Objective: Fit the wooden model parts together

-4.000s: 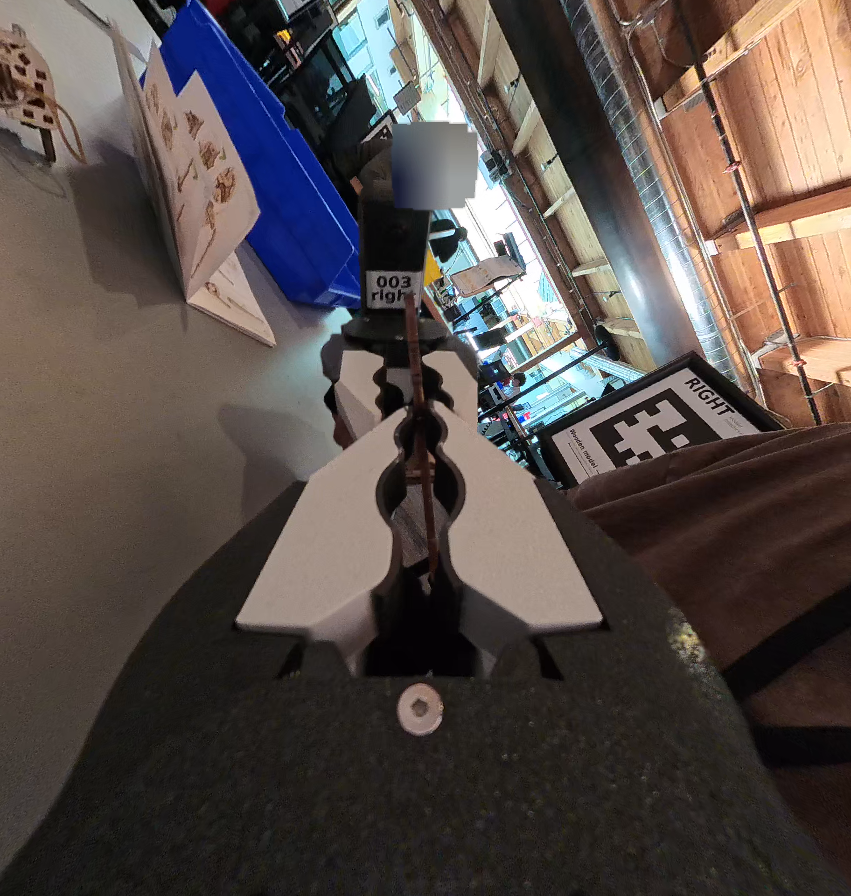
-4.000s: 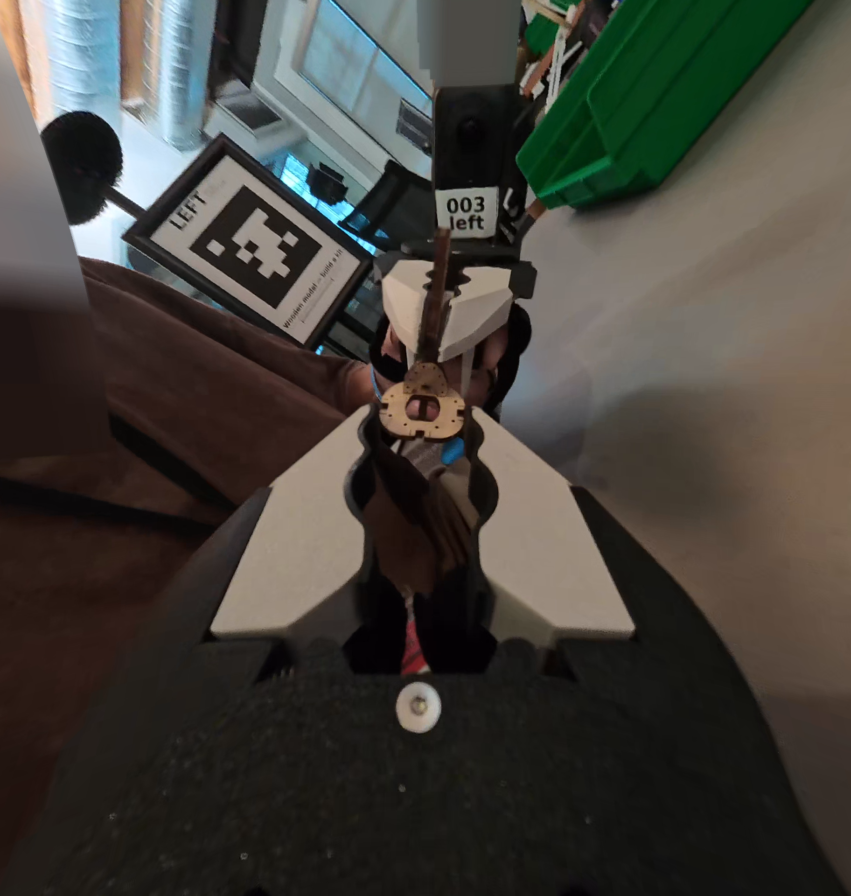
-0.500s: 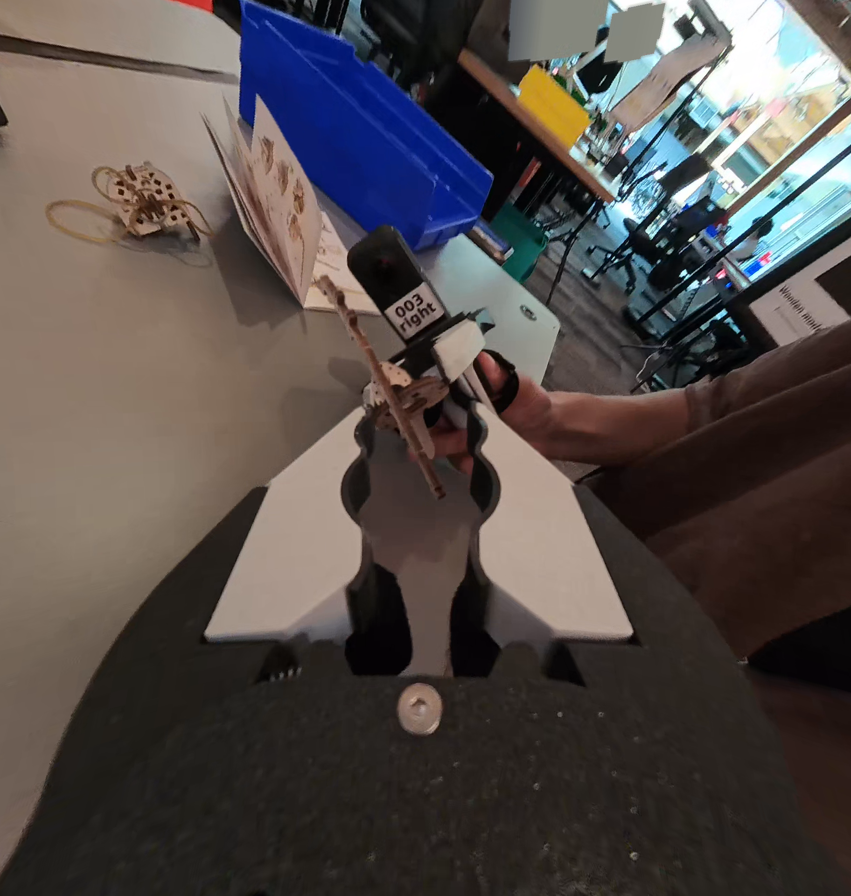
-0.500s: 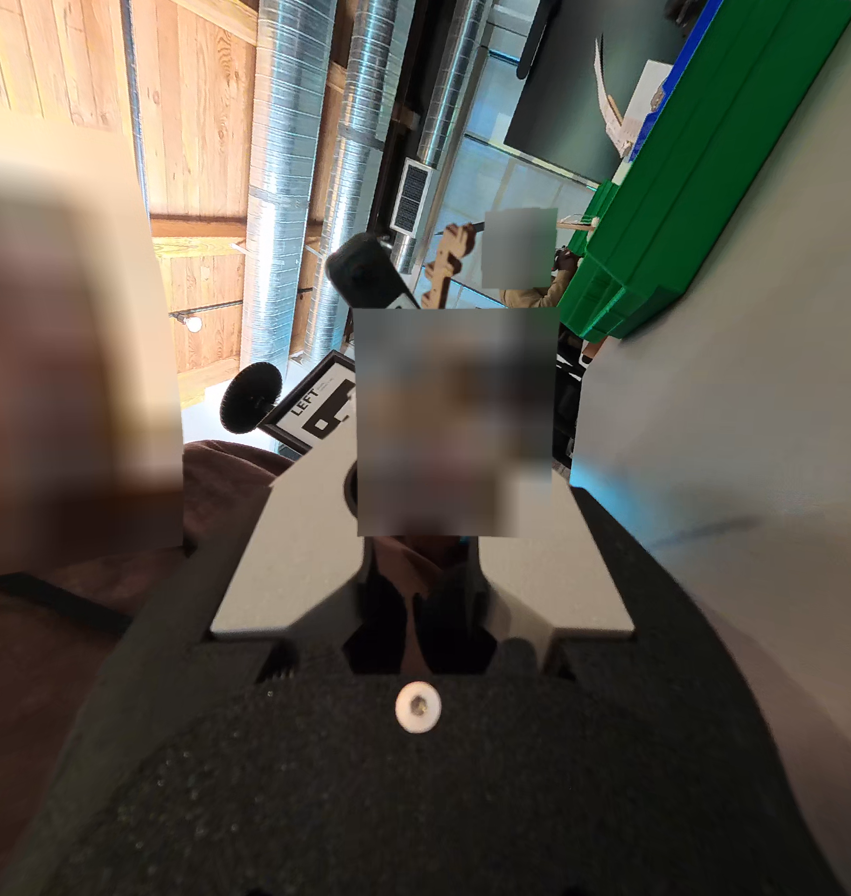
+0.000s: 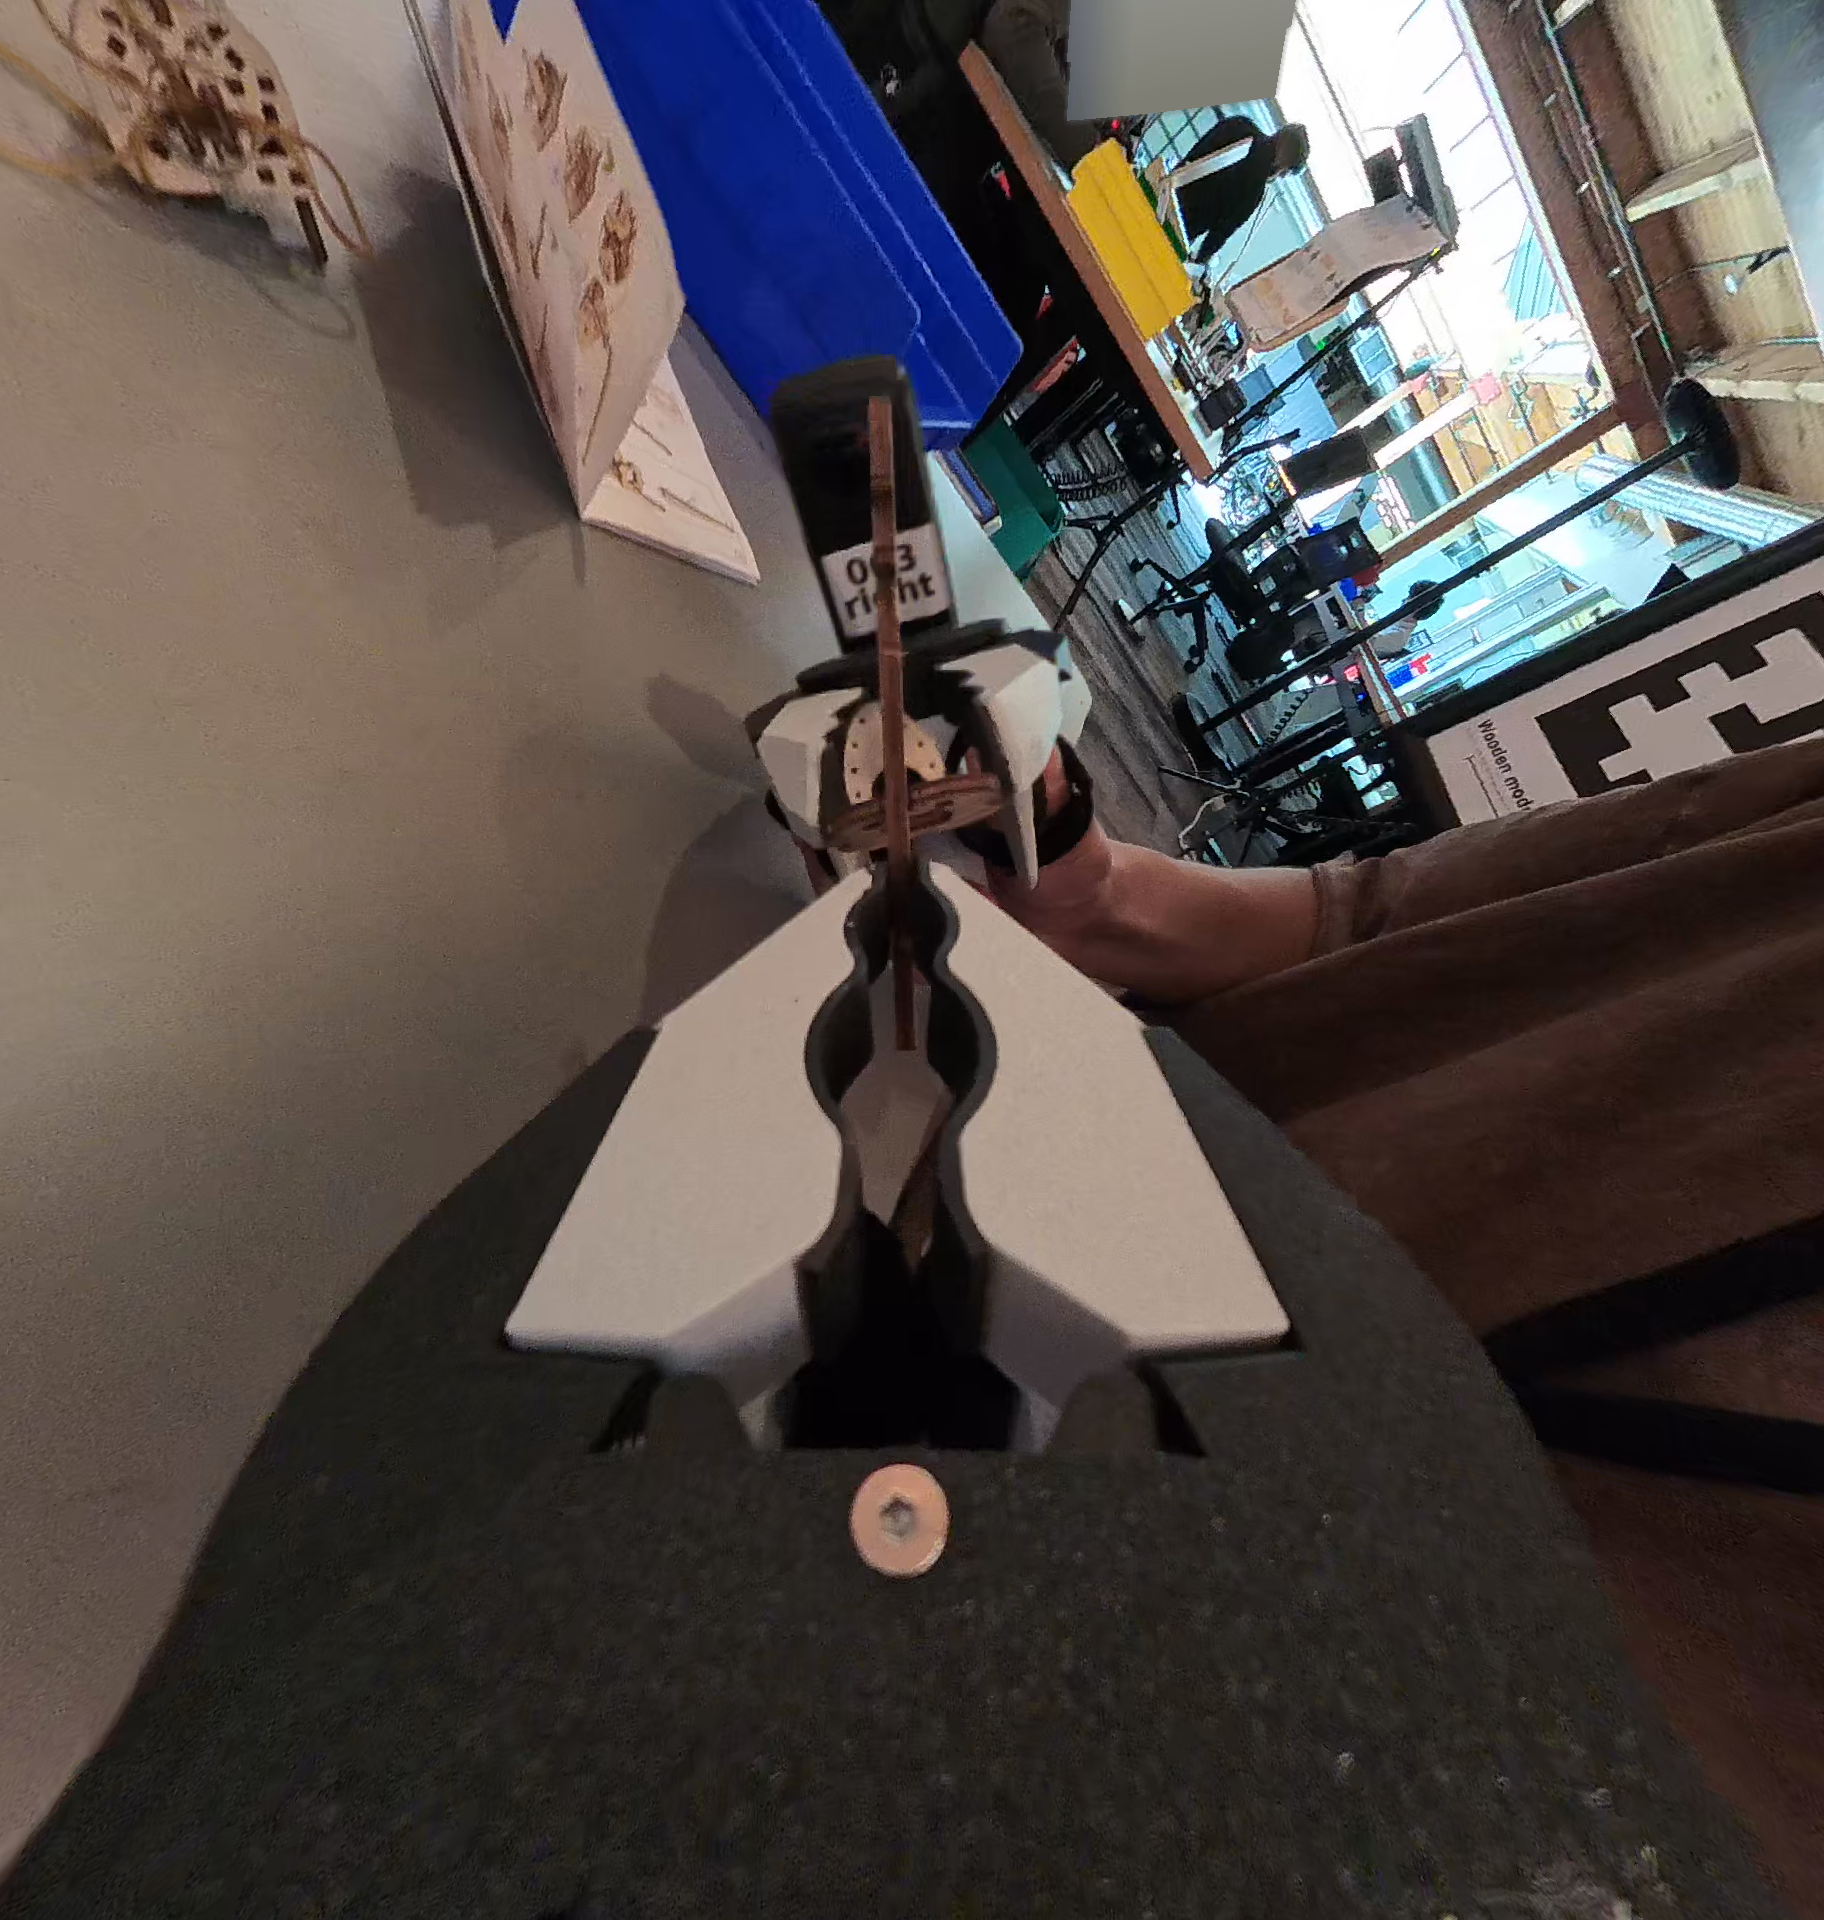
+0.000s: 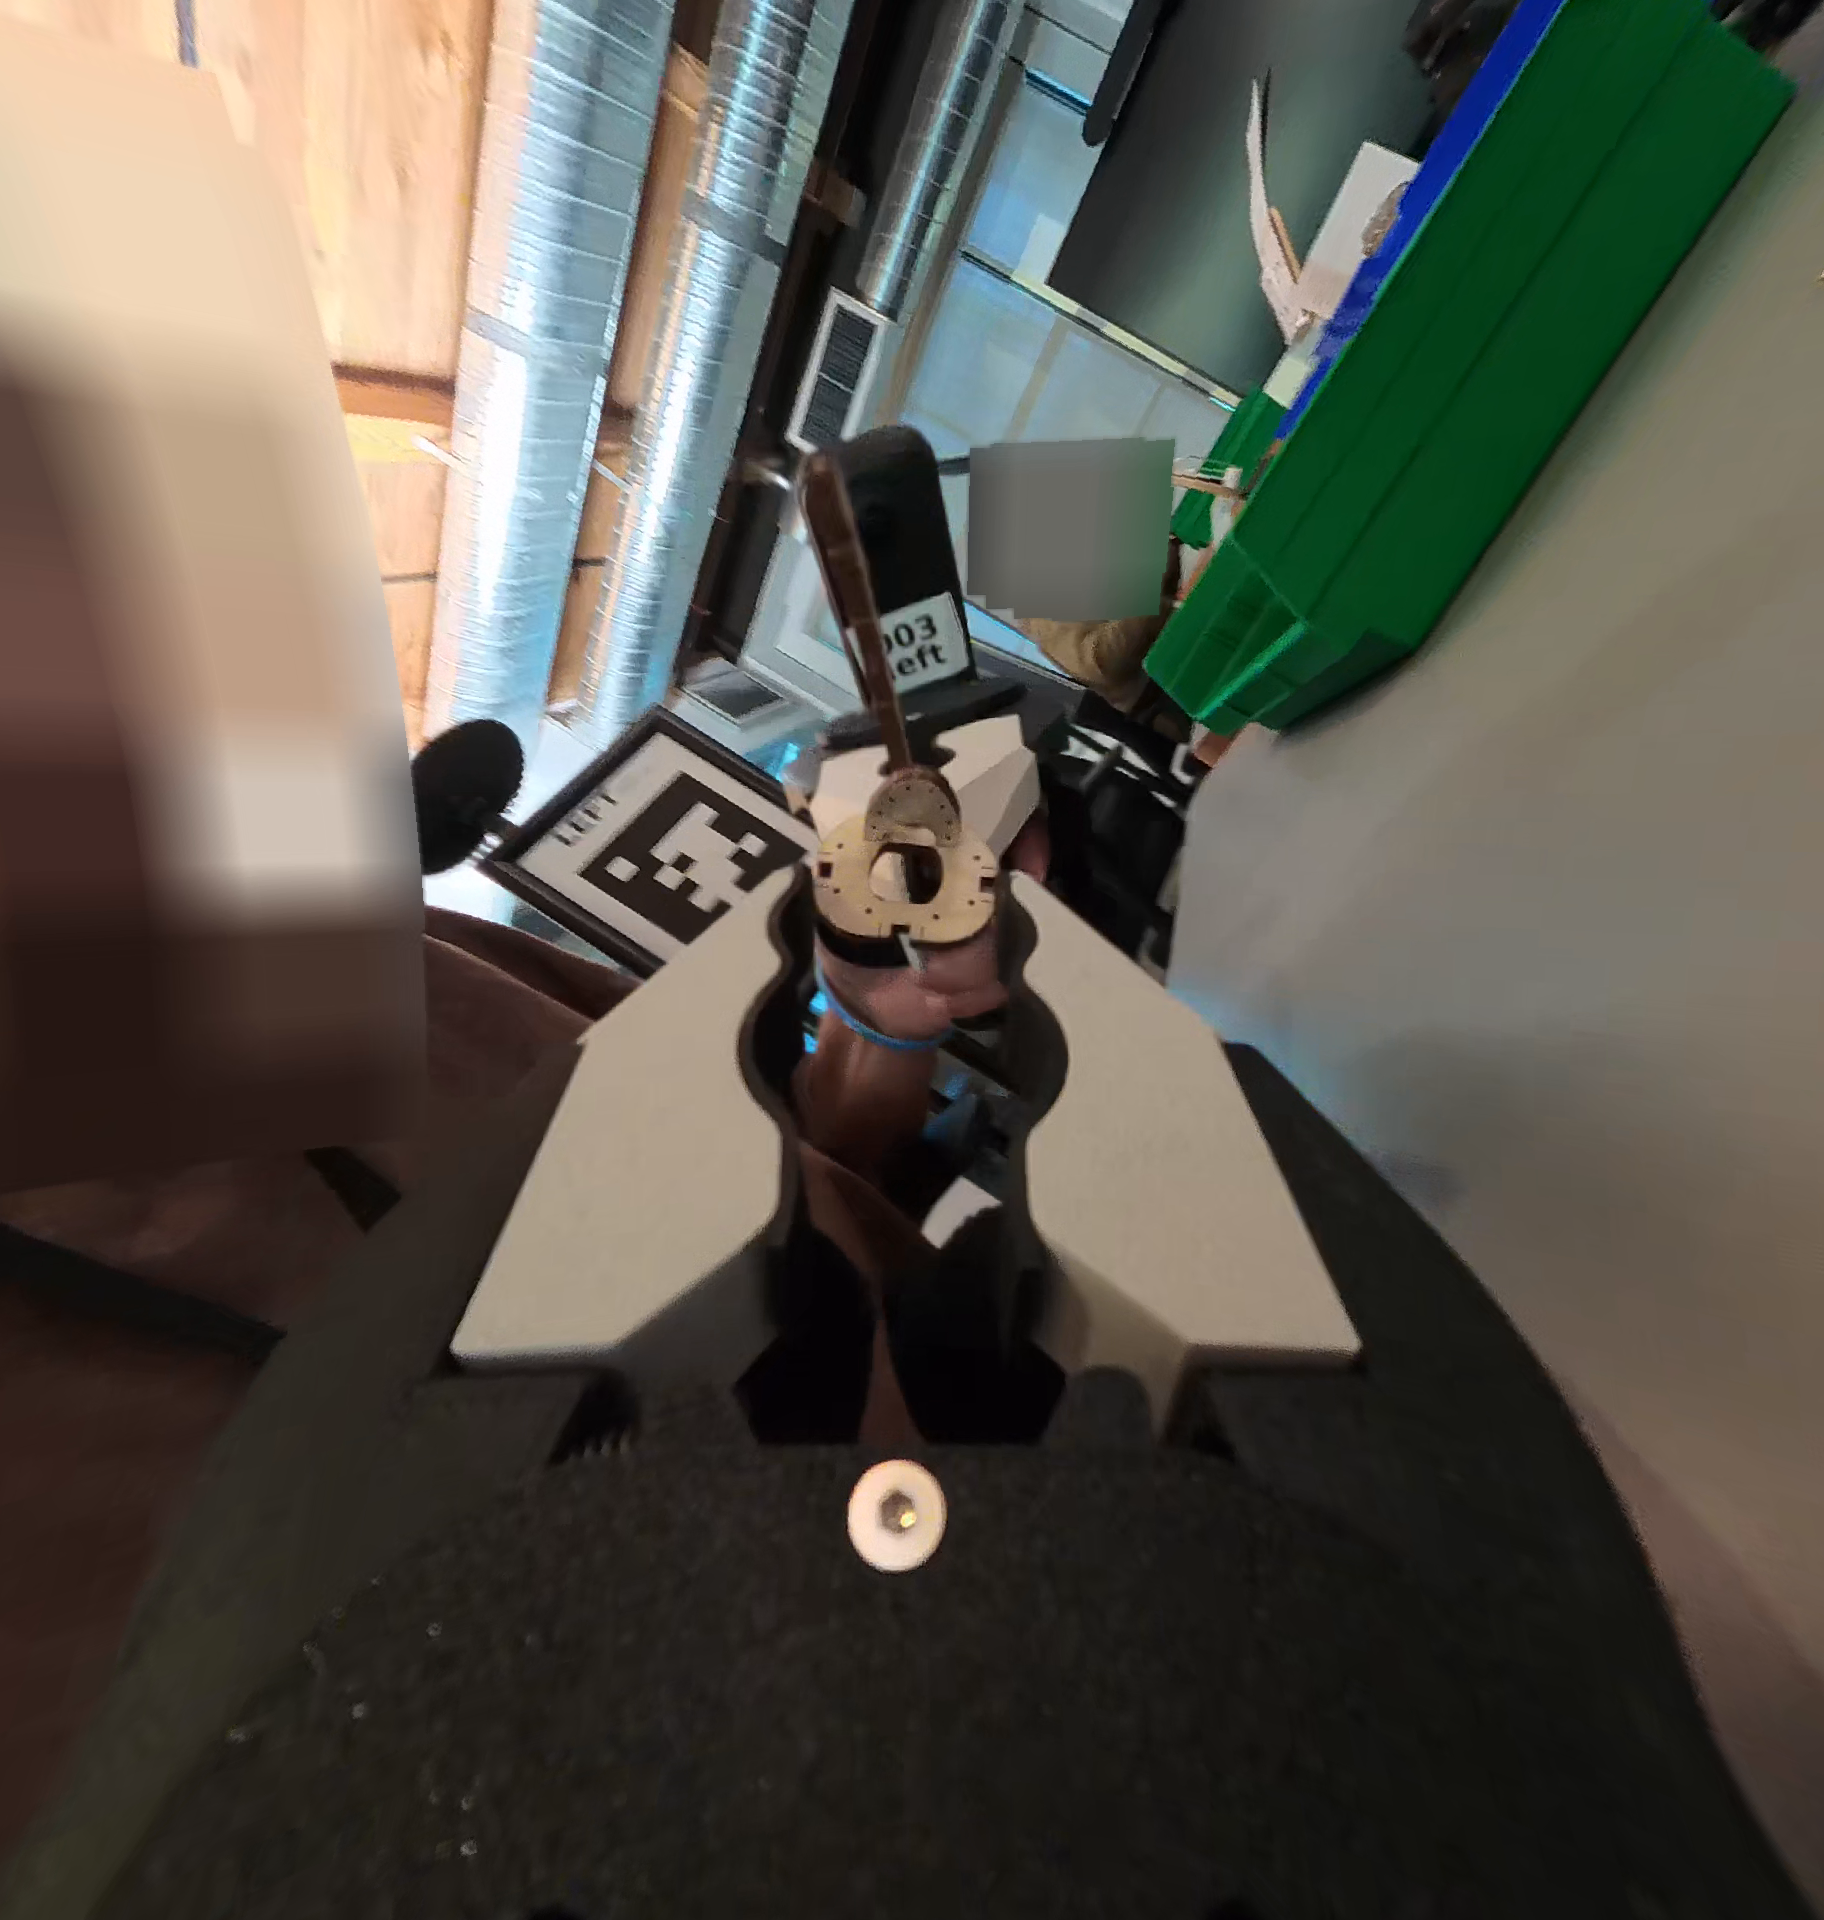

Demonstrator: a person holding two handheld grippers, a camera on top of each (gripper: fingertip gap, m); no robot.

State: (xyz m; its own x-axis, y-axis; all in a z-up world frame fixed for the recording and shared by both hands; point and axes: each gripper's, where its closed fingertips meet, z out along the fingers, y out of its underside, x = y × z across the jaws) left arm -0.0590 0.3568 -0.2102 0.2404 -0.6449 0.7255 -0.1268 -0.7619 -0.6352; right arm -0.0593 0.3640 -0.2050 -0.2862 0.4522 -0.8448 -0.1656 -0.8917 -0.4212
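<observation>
The left gripper (image 5: 900, 914) is pinching a thin wooden strip (image 5: 892, 727) between nearly closed fingers. The right gripper (image 6: 903, 904) is clamping a round wooden disc (image 6: 903, 888), which the strip is passing through.

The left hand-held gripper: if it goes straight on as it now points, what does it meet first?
Probably the thin wooden strip already between the left hand-held gripper tips, then the wooden disc held by the right hand-held gripper facing it; depth is unclear.
</observation>
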